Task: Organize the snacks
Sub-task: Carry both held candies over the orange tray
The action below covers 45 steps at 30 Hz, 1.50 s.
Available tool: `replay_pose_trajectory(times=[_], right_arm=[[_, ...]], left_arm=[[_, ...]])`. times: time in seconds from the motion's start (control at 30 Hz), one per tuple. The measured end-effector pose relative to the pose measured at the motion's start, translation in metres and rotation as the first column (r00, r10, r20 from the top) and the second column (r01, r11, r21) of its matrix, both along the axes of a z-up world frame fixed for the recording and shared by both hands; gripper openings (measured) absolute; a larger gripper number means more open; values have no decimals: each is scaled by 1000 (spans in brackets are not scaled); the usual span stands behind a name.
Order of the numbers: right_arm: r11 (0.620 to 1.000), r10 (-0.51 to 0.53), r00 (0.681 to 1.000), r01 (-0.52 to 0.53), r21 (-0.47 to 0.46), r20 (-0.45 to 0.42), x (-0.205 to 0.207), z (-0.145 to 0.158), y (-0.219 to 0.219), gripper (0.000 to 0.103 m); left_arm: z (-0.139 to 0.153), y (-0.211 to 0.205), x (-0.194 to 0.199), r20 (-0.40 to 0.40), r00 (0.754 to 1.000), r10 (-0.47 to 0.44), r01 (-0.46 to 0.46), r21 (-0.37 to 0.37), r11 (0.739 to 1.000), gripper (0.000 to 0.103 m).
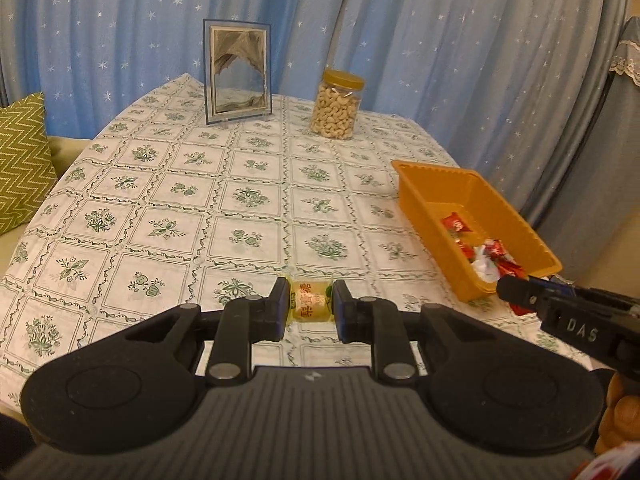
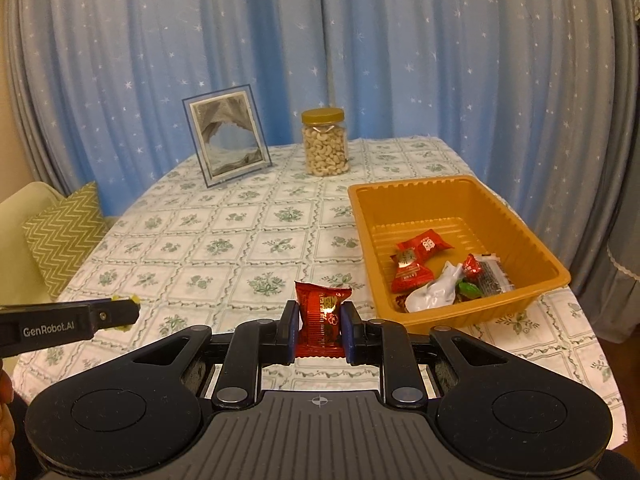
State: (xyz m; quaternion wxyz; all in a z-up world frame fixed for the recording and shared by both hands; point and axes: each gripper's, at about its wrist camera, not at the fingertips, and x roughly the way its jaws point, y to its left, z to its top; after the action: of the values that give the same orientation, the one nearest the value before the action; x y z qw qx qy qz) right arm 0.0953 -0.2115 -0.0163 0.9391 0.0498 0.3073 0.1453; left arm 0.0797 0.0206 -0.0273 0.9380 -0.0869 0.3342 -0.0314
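You have both grippers loaded. Your left gripper [image 1: 310, 306] is clamped nearly shut on a small yellow-green wrapped candy [image 1: 311, 301], pads pressing its two ends, held above the tablecloth [image 1: 180, 208]. Your right gripper [image 2: 319, 322] is pinched just as tight across the middle of a red wrapped snack [image 2: 322, 316], which stands upright between the pads, crimped top edge sticking up.

Handling, as a judgement: both pieces look very light, with crinkly, slick foil wrappers that can slip or twist. The red pack looks soft, so grip its body, not the crimped fin. The yellow candy looks firmer; the end-to-end hold seems fine, no extra squeeze needed.

The orange plastic tray [image 2: 524, 300] sits at the right side of the table, just beyond your right gripper and well to the right of the left one. It already holds several wrapped snacks [image 2: 424, 246], red ones and a white one. Walls are thin and ribbed; it likely slides if bumped, so drop in from above.

Surface: a floral grid tablecloth, soft, slightly wrinkled. At the far end stand a cashew jar [image 2: 324, 142] with a gold lid and a sand picture frame [image 2: 226, 134], well apart from the tray. Blue star-print curtains [image 2: 320, 40] hang behind; a green zigzag cushion [image 2: 64, 232] sits off the table's left.
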Motion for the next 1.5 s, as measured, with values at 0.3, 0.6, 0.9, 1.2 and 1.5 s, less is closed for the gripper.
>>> replay_pose_trajectory(times=[0.3, 0.6, 0.9, 1.2, 1.5], right_arm=[[1000, -15, 1000, 15, -6, -7, -13, 4, -7, 22], [999, -47, 999, 47, 0, -21, -18, 3, -22, 22], [997, -75, 997, 76, 9, -33, -19, 1, -34, 22], [990, -135, 990, 136, 24, -27, -14, 3, -59, 22], [978, -208, 978, 209, 28, -24, -4, 5, -95, 22]], left_arm=[[9, -17, -9, 10, 999, -34, 34, 4, 999, 20], [9, -34, -8, 4, 997, -75, 75, 0, 997, 20], [11, -50, -6, 3, 994, -113, 113, 5, 994, 20], [14, -75, 6, 8, 986, -167, 167, 4, 986, 20], [20, -112, 29, 26, 972, -235, 235, -1, 972, 20]])
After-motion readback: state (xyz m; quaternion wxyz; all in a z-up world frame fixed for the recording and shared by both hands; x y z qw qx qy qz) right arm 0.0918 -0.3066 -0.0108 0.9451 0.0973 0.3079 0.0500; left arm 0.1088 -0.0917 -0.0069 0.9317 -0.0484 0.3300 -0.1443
